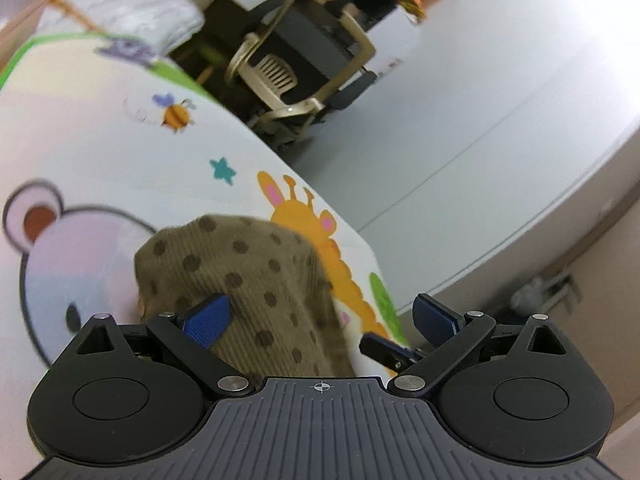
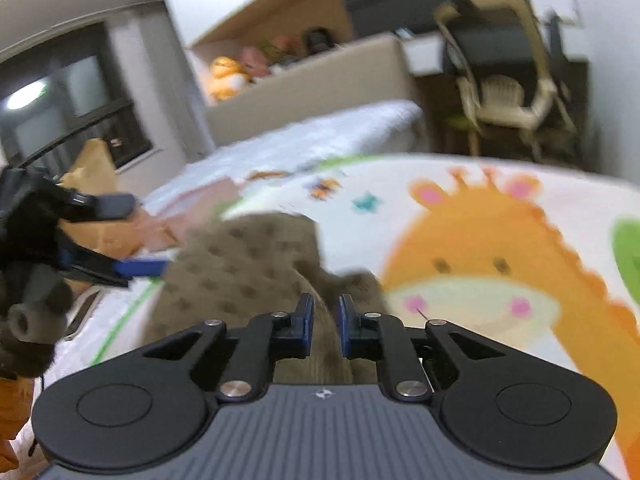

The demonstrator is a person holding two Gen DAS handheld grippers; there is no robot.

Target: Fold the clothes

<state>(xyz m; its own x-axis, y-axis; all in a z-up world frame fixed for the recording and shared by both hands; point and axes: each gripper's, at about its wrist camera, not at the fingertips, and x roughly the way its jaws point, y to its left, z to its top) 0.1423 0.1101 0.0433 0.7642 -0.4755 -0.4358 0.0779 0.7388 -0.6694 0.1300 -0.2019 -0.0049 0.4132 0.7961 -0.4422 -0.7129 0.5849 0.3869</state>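
Note:
A brown garment with dark polka dots (image 1: 248, 264) lies bunched on a cartoon play mat (image 1: 120, 140). My left gripper (image 1: 322, 304) stands wide open; its left blue pad rests against the cloth and its right pad is clear of it. In the right wrist view, my right gripper (image 2: 324, 308) is shut on a ridge of the brown garment (image 2: 248, 264), which is pinched between the blue pads. The left gripper (image 2: 132, 236) shows at the left of that view, its lower blue finger touching the garment's edge. The giraffe print of the mat (image 2: 480, 248) lies to the right.
A beige plastic chair (image 1: 280, 72) stands beyond the mat's edge, beside a grey floor (image 1: 460, 100). A white quilt (image 2: 320, 136) lies behind the mat. A cardboard box with plush toys (image 2: 300, 80) stands at the back, with the chair (image 2: 504, 100) to its right.

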